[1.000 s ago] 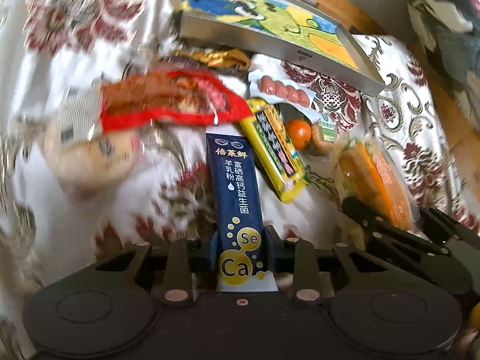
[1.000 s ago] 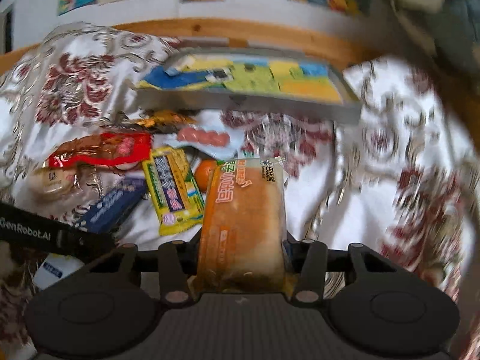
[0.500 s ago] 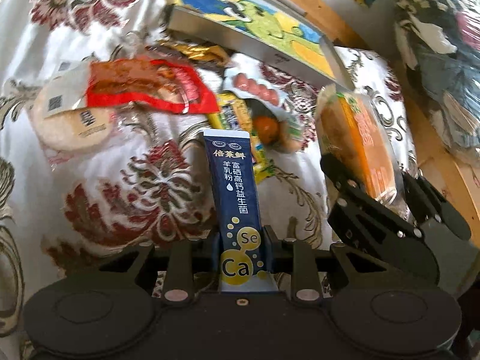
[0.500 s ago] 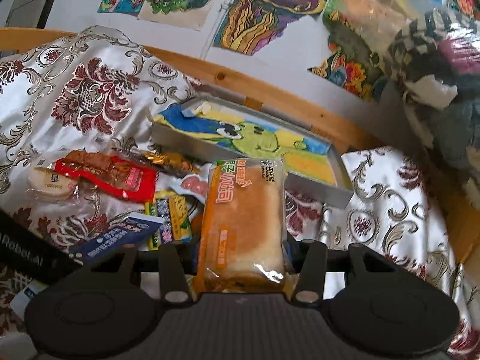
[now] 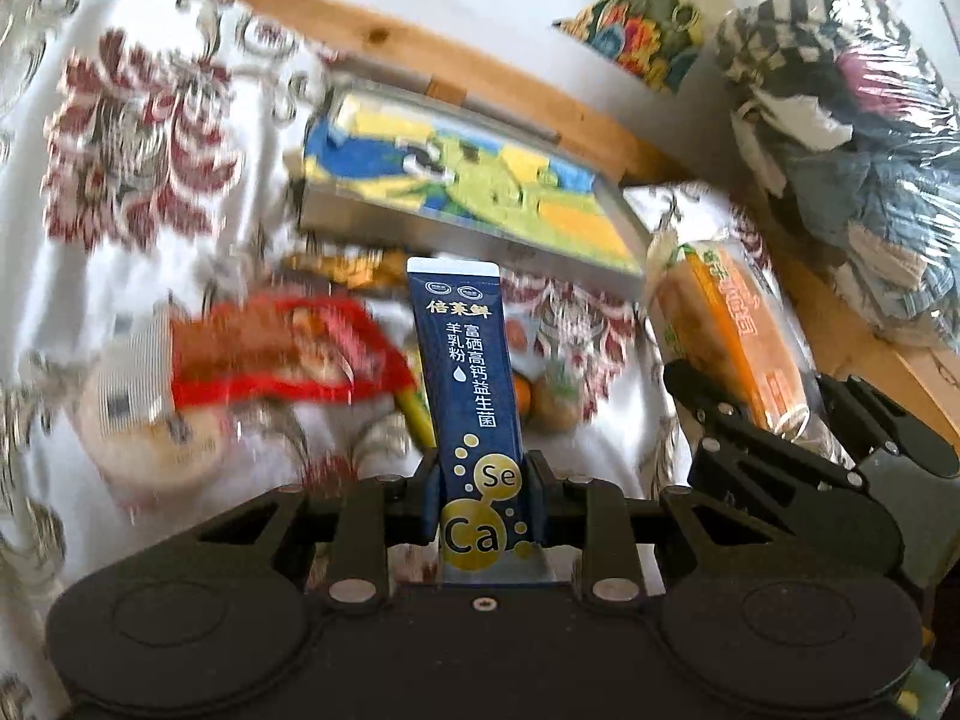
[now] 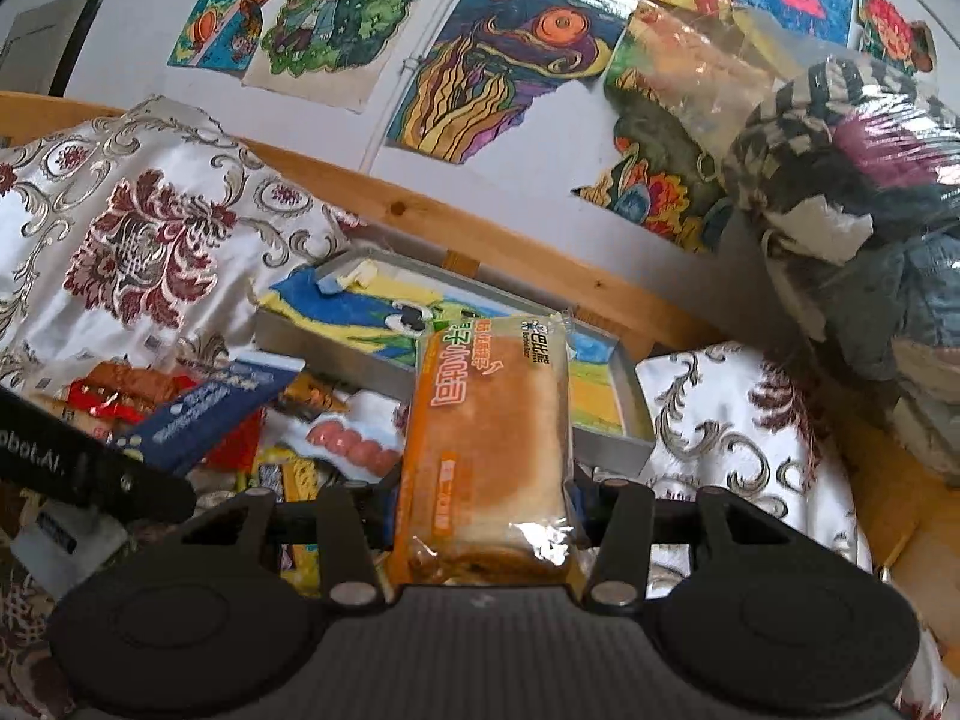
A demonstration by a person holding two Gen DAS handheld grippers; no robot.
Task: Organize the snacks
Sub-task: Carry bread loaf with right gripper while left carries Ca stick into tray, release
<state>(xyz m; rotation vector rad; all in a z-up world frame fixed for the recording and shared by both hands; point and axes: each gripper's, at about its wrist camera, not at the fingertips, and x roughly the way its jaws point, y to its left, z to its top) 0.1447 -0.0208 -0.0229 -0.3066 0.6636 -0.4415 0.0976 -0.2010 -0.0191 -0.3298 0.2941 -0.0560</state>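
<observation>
- We see the left tongs [image 5: 477, 489] clenched on a dark blue sachet [image 5: 465, 378] with "Se" and "Ca" in yellow circles; the sachet stands almost upright between the two fingers, above the cloth.
- The right tongs [image 6: 483, 501] are clenched on a wrapped bread [image 6: 489, 438] in an orange and clear packet, which points away from the camera.
- In the left wrist view the right tongs with the bread are to the right of the sachet, near but apart from it.
- Below and behind both tongs lies a white cloth with dark red flowers [image 6: 150, 240], and the other snacks lie on it in a loose heap.
- On the left of the sachet we see a red packet [image 5: 282, 354], and partly under its left end a round pale cake in clear wrap [image 5: 150, 438]; both are blurred.
- Just behind the sachet is a yellow packet [image 5: 414, 414], mostly hidden, and on its right a small orange fruit [image 5: 523, 396].
- In the right wrist view a packet of pink sausages [image 6: 354, 444] lies on the cloth, left of the bread.
- Farther away stands a shallow grey metal tray [image 6: 636, 396] with a colourful drawing on its bottom; nothing of the snacks is seen in it.
- Behind the tray runs a wooden rail [image 6: 480, 240], and above it children's drawings [image 6: 504, 66] hang on the white wall.
- At far right is a bundle of clothes in clear plastic [image 6: 852, 180].
</observation>
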